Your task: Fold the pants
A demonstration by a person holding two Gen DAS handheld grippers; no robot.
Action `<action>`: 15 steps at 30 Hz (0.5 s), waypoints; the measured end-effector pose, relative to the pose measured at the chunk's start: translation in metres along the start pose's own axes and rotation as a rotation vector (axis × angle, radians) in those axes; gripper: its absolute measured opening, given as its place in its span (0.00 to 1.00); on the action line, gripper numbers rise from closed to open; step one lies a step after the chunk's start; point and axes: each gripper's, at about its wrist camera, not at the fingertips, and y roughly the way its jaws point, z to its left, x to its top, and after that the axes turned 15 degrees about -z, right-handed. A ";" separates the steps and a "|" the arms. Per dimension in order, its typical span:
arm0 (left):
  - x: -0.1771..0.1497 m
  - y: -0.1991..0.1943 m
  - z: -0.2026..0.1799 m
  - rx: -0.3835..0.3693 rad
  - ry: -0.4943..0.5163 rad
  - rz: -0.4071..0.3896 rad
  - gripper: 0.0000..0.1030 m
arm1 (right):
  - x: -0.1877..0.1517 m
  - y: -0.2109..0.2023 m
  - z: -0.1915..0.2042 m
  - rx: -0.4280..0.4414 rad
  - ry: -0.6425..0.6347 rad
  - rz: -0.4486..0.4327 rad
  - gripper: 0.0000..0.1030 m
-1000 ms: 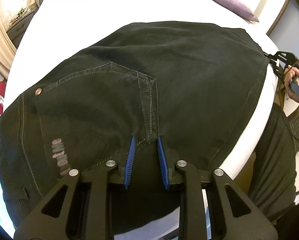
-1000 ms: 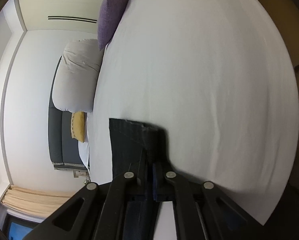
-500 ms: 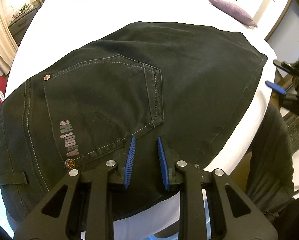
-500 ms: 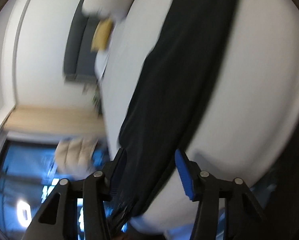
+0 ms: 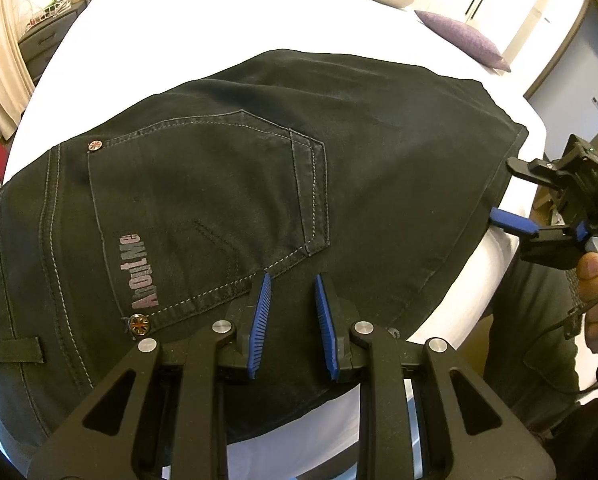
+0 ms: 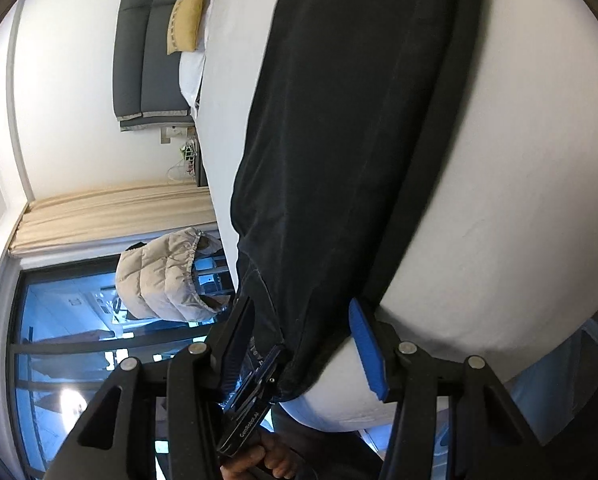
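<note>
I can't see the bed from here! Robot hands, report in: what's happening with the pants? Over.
Both grippers open: left gripper above the pants, right gripper at their edge. Pants flat on the bed, unheld. Nothing in the way.

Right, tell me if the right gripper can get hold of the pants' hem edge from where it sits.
Probably yes. The right gripper is open and straddles the edge of the black pants at the edge of the bed. Nothing lies between the pads and the cloth; closing should catch it.

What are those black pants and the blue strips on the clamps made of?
Pants: apparently black denim, matte, with pale contrast stitching and metal rivets around the pocket. Blue pads on the left gripper: probably rubber or soft plastic, given their ribbed, dull surface.
</note>
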 end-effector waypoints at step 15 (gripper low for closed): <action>0.004 0.003 -0.007 0.005 0.019 0.014 0.22 | -0.013 0.012 -0.019 -0.032 0.036 0.018 0.04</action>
